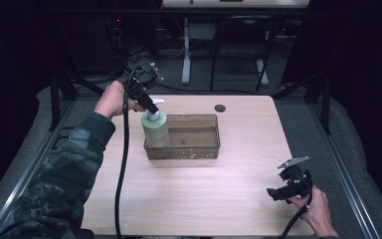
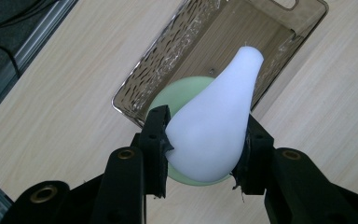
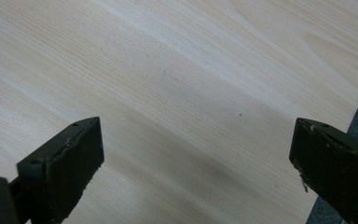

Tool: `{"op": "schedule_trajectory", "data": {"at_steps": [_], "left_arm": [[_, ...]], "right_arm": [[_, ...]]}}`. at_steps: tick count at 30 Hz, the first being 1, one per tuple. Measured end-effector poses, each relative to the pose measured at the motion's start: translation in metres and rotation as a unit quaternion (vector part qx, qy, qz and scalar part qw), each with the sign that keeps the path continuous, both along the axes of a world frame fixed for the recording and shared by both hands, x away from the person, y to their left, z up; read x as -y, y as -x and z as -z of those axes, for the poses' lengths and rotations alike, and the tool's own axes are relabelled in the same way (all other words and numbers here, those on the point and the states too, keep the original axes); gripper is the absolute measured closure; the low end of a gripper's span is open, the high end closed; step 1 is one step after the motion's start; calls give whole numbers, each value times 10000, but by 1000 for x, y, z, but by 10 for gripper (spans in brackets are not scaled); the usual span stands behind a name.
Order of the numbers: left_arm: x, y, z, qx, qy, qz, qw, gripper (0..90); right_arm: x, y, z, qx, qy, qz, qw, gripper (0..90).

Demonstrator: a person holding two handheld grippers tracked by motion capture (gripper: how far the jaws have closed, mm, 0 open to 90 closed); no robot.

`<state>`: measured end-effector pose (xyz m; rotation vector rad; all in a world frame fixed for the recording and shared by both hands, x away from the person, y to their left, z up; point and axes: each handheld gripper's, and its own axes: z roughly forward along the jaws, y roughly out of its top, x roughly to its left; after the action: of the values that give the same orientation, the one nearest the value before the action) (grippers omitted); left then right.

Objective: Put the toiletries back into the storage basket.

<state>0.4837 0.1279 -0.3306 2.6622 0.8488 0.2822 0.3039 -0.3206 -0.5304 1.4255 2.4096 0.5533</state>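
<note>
Black jaws of the left gripper [image 2: 205,151] clamp the white pump head [image 2: 214,126] of a green bottle [image 1: 155,128], which stands upright at the left end of the clear bin [image 1: 201,149] on the table [image 1: 189,194]. Right gripper [image 1: 274,193] rests near the table's right front corner, jaws spread wide, holding nothing.

The bottle [image 1: 155,127] I hold is pale green and round-bodied, with a white pump top [image 2: 214,122] whose spout tapers to a blunt tip. It stands upright at the left end of the bin [image 1: 199,149], and I cannot tell whether its base rests on the bottom. The bin is a smoky clear rectangular tub, upright on the worktop [image 1: 204,199], with nothing else inside.
</note>
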Motion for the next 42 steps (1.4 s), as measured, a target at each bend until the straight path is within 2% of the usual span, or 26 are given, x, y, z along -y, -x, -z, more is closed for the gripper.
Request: {"op": "schedule_trajectory", "data": {"at_steps": [11, 13, 14, 18, 20, 23, 26, 29, 33, 36, 42], "left_arm": [[-7, -4, 2, -27, 210, -113, 9997, 607], [-8, -4, 2, 5, 380, -153, 9992, 584], [-9, -4, 1, 55, 433, -167, 9989, 557], [-9, -1, -1, 158, 446, -303, 9984, 340], [-9, 2, -1, 191, 541, -396, 9976, 240], [-11, 6, -2, 248, 664, -454, 9964, 149], [-12, 11, -1, 287, 721, -460, 9959, 132], [-15, 14, -2, 227, 807, -473, 9954, 77], [-20, 20, -6, 271, 918, -482, 9942, 4], [-23, 26, -7, 363, 897, -494, 9941, 0], [-27, 36, -3, 372, 905, -482, 9940, 0]], "right_arm": [[-1, 0, -1, 8, 10, -14, 10000, 25], [0, 1, -1, 31, 28, -8, 10000, 24], [0, 1, -1, 21, 31, -5, 10000, 24], [1, 1, -1, 22, 31, -21, 10000, 24], [0, 0, -1, 30, 31, -16, 10000, 24], [0, 1, -2, 41, 25, -17, 10000, 24], [0, 1, -2, 33, 30, -10, 10000, 25], [0, 1, -2, 35, 25, -15, 10000, 25], [-1, 1, -2, 41, 32, -8, 10000, 24], [-1, 1, -2, 33, 32, -11, 10000, 25], [0, 1, -2, 44, 43, -10, 10000, 24]]}}
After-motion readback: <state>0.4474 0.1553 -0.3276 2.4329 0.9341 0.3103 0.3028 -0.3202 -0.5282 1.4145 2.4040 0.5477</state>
